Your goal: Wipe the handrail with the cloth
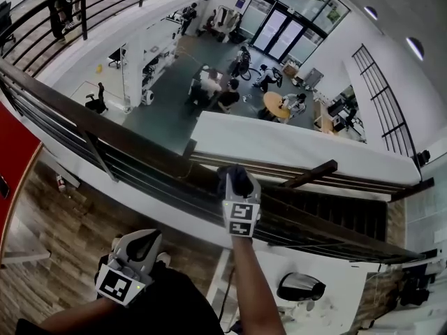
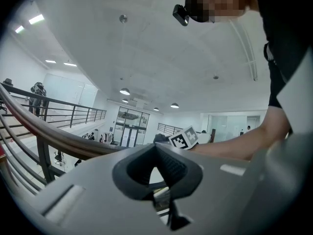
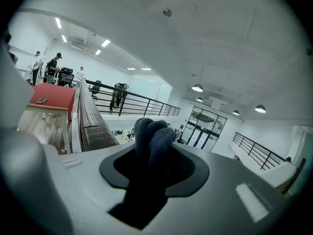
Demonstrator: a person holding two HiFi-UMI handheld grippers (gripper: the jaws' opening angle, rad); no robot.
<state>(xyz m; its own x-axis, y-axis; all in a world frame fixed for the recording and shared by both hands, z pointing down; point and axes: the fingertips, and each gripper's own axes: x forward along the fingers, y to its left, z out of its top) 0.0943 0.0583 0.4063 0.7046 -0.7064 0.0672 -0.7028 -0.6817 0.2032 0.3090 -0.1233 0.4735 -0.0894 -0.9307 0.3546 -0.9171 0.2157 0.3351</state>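
My right gripper (image 3: 155, 153) is clamped on a dark blue-grey knitted cloth (image 3: 149, 131), whose bunched folds stick up out of the jaws. In the head view this gripper is stretched out ahead of me, and the cloth sits right over the dark brown wooden handrail (image 1: 84, 117). I cannot tell whether the cloth presses on the wood or only hangs above it. In the right gripper view the handrail runs away to the left of the jaws.

My left gripper (image 2: 156, 151) is drawn back low against my body. Its jaws meet at the tips with nothing between them, and it is well apart from the handrail.

The handrail crosses the head view on a slant from upper left to lower right, with dark horizontal bars under it. On my side lie a brown wood-plank floor (image 1: 63, 236) and, at the far left, a red surface (image 1: 14, 152). A white desk (image 1: 335, 306) sits at the lower right.

Beyond the rail the room drops to a lower grey floor (image 1: 164, 110), where several people sit or stand near a round wooden table (image 1: 276, 105). Tall glass doors (image 1: 279, 30) close the far end. Round lights (image 3: 197, 88) are set in the white ceiling.
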